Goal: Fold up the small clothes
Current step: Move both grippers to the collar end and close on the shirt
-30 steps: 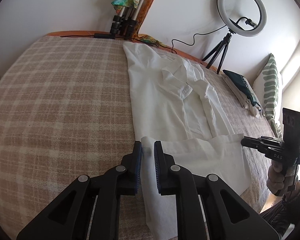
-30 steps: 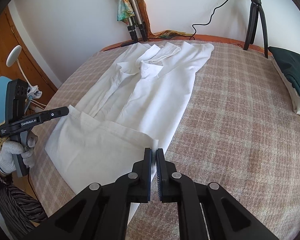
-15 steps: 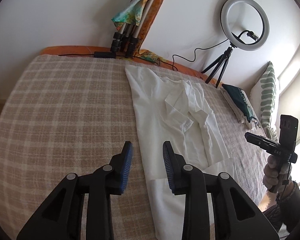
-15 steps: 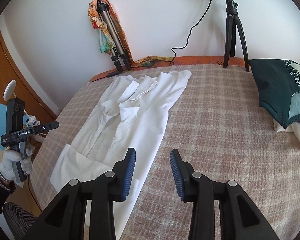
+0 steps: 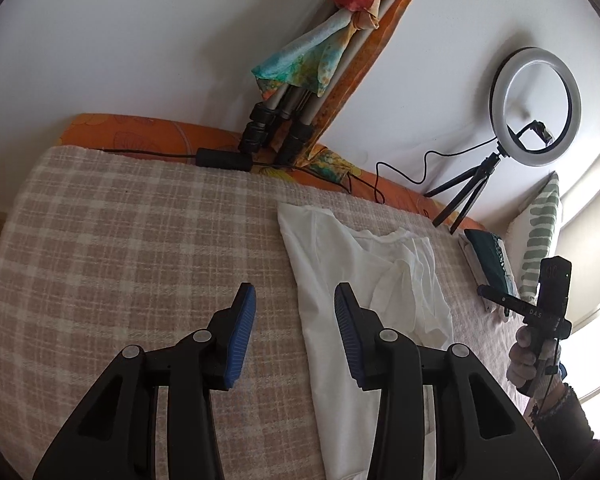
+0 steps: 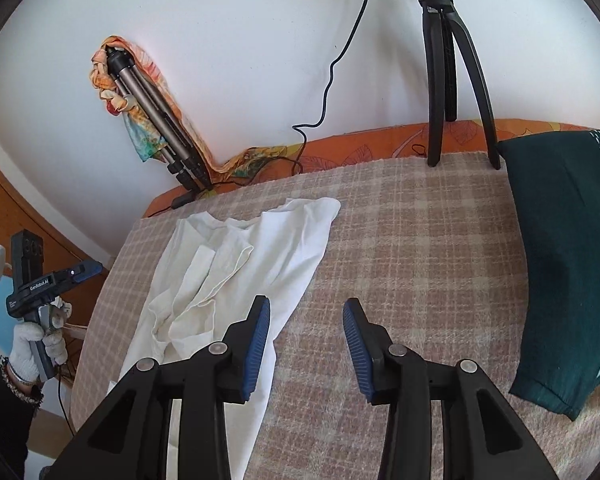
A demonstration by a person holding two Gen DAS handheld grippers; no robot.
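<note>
- White shirt [image 5: 340, 280] lies lengthwise on the checked blanket [image 5: 140, 248], collar end far, with a sleeve folded over its middle in rumpled layers.
- Its near end runs out of sight behind the gripper bodies in both views.
- Left gripper [image 5: 295, 330] is above the shirt's left edge, fingers spread wide, nothing between the blue pads [image 5: 240, 336].
- Right gripper [image 6: 306, 346] is above the shirt's right edge, fingers also spread and holding nothing; its left pad [image 6: 256, 348] overlaps the cloth in view, its right one is over bare blanket.
- Dark green cloth [image 6: 560, 272] lies on the blanket to the right, well apart from the shirt.
- Ring light [image 5: 536, 106] on a small tripod stands at the far right edge.
- Folded tripod [image 5: 284, 120] draped with a coloured scarf [image 5: 300, 68] leans on the far wall.
</note>
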